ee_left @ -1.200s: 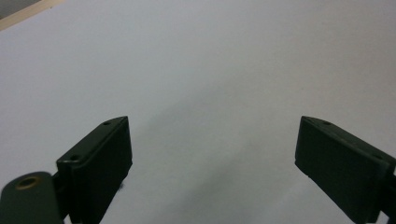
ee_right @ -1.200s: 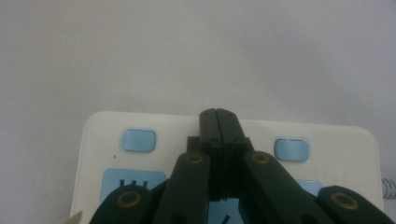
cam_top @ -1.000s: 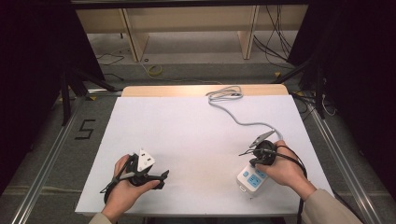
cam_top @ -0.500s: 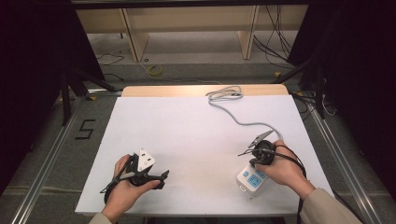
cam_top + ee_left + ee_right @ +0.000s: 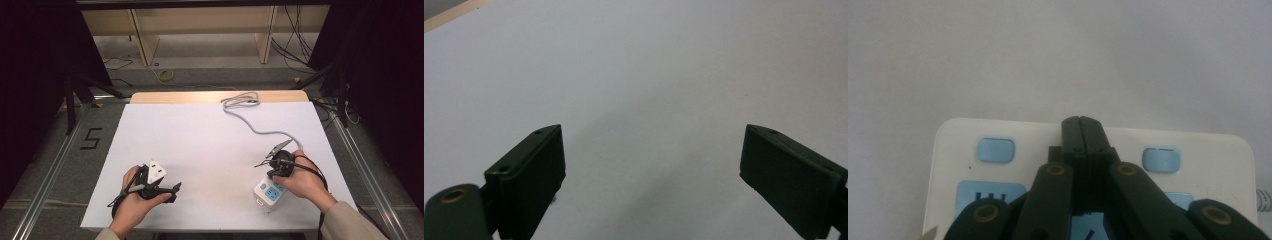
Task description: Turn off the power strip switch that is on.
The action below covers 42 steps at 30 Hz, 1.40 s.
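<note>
Right gripper view: clenched jaws of right gripper (image 5: 1081, 121) poised over white plastic power strip (image 5: 998, 135), rounded blue buttons either side (contact unclear). Grey cord (image 5: 260, 131) snaking beyond across white worktop (image 5: 200, 135). Left gripper (image 5: 651, 165) spread wide, nothing between, bare matte surface ahead.

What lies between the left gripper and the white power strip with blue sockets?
Only bare white tabletop separates the left gripper from the white power strip, as the high view shows.
</note>
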Each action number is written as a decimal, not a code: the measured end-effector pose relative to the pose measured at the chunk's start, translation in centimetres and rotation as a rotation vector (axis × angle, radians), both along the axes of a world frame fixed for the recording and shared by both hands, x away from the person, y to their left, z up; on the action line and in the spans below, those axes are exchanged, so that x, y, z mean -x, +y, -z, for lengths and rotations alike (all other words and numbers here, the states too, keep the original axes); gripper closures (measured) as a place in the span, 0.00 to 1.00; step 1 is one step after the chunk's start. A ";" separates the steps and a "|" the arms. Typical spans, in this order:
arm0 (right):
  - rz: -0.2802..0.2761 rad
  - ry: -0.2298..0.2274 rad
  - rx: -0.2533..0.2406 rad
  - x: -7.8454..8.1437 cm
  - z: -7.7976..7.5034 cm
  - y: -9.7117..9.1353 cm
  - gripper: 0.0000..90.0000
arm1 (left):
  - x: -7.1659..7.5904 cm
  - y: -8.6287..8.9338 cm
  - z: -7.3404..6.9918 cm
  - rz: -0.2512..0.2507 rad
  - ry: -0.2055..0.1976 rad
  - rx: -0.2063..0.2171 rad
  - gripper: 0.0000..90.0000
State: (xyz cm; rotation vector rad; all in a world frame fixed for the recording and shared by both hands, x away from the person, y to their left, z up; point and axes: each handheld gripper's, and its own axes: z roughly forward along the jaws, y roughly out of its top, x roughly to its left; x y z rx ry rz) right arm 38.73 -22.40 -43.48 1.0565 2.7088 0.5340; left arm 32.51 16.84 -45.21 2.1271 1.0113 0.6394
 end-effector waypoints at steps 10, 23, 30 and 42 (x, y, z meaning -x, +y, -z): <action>0.001 0.001 -0.002 0.0 0.0 0.0 1.00 | 0.0 0.0 0.0 0.000 0.000 -0.001 0.12; 0.007 0.002 -0.018 0.0 0.0 -0.2 1.00 | 0.0 0.0 0.0 0.001 -0.001 0.000 0.12; 0.005 0.001 -0.020 0.0 0.0 -0.3 1.00 | 0.0 0.0 0.0 0.001 -0.002 0.000 0.12; 0.005 0.006 -0.024 -0.1 0.0 -0.4 1.00 | 0.0 0.1 0.0 0.001 -0.001 -0.001 0.12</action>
